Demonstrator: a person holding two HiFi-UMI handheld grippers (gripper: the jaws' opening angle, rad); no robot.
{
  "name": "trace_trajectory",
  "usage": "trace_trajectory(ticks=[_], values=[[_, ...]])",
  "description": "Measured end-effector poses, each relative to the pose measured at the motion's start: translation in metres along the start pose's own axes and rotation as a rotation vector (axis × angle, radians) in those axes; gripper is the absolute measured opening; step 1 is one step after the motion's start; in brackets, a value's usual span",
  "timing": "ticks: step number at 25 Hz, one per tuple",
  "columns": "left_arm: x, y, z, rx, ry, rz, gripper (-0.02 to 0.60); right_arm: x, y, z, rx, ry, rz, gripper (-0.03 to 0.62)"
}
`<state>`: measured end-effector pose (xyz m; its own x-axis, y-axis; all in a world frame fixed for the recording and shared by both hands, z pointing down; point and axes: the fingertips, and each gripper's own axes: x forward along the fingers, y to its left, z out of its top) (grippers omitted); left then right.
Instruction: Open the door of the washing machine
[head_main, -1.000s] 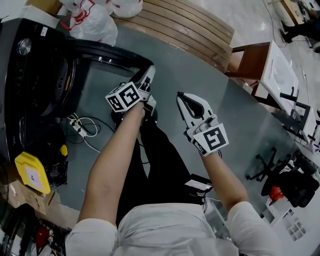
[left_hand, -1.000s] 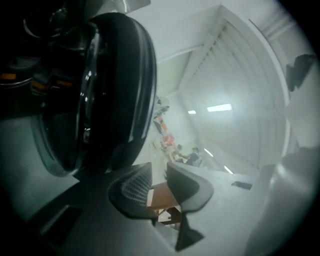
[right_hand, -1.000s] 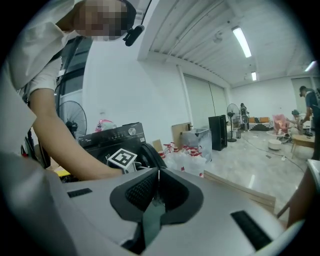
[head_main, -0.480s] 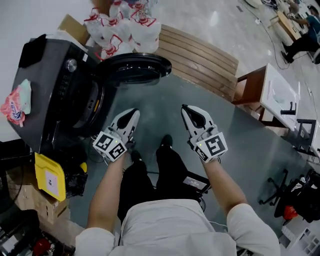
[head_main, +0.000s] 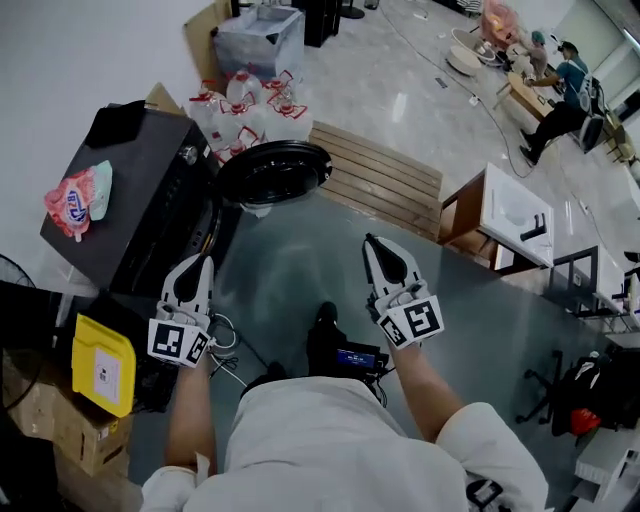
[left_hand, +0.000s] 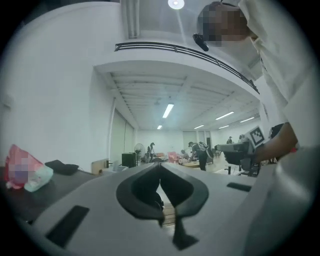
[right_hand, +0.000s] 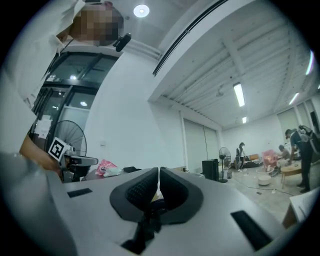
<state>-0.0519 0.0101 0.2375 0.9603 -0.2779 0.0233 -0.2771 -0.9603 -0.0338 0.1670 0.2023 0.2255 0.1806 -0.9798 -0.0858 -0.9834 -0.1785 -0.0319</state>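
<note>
Head view is looking down past the person's pale shirt (head_main: 330, 440) to two grippers pointing forward side by side, well apart from each other. The left gripper (head_main: 196, 262) is pressing its fingers together with nothing between them, and the left gripper view is showing the same narrow seam. The right gripper (head_main: 372, 242) is likewise pinching its fingers closed on nothing, over the grey floor (head_main: 290, 270). A yellow board (head_main: 100, 365) is leaning at the person's left, beside a cardboard box (head_main: 50, 425). Just beyond the left gripper the dark washing machine (head_main: 130, 195) is standing against the white wall, with a pink bag (head_main: 72, 200) lying on its top. Its round door (head_main: 275, 172) is hanging wide open, swung out from the front and clear of both grippers. Beyond the door a slatted wooden platform (head_main: 385, 180) is lying on the floor, and packs of water bottles (head_main: 245, 105) are sitting behind the machine. Farther off, people are working at tables.
</note>
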Motion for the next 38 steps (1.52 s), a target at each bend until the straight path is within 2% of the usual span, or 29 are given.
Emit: trace_trajectory(ticks=[5, 8, 11, 13, 15, 16, 22, 25, 30, 35, 38], values=[[-0.101, 0.011, 0.041, 0.037, -0.043, 0.031, 0.009, -0.055, 0.064, 0.029, -0.038, -0.02, -0.06, 0.034], [-0.154, 0.009, 0.06, 0.052, -0.081, 0.079, 0.009, -0.089, 0.094, 0.039, -0.065, -0.02, -0.068, 0.034], [-0.191, -0.006, 0.064, 0.054, -0.11, 0.114, 0.009, -0.126, 0.109, 0.04, -0.07, -0.008, -0.083, 0.034], [-0.208, -0.022, 0.055, 0.033, -0.101, 0.122, 0.009, -0.149, 0.121, 0.032, -0.134, 0.033, -0.065, 0.034], [-0.219, -0.037, 0.043, 0.008, -0.066, 0.127, 0.009, -0.169, 0.136, 0.018, -0.24, 0.11, -0.011, 0.034], [-0.224, -0.045, 0.039, 0.003, -0.048, 0.133, 0.009, -0.176, 0.141, 0.014, -0.254, 0.128, 0.014, 0.034], [-0.249, -0.109, 0.037, -0.025, -0.006, 0.18, 0.009, -0.218, 0.136, 0.019, -0.172, 0.054, 0.102, 0.034], [-0.253, -0.155, 0.028, -0.046, 0.018, 0.173, 0.009, -0.247, 0.118, 0.017, -0.096, 0.062, 0.093, 0.034], [-0.259, -0.22, 0.006, -0.051, 0.069, 0.149, 0.009, -0.284, 0.101, 0.009, -0.066, 0.047, 0.052, 0.034], [-0.263, -0.243, -0.005, -0.051, 0.105, 0.151, 0.009, -0.298, 0.103, -0.002, -0.028, 0.053, 0.057, 0.034], [-0.258, -0.249, -0.003, -0.061, 0.11, 0.113, 0.009, -0.302, 0.104, -0.003, -0.017, 0.052, 0.054, 0.034]])
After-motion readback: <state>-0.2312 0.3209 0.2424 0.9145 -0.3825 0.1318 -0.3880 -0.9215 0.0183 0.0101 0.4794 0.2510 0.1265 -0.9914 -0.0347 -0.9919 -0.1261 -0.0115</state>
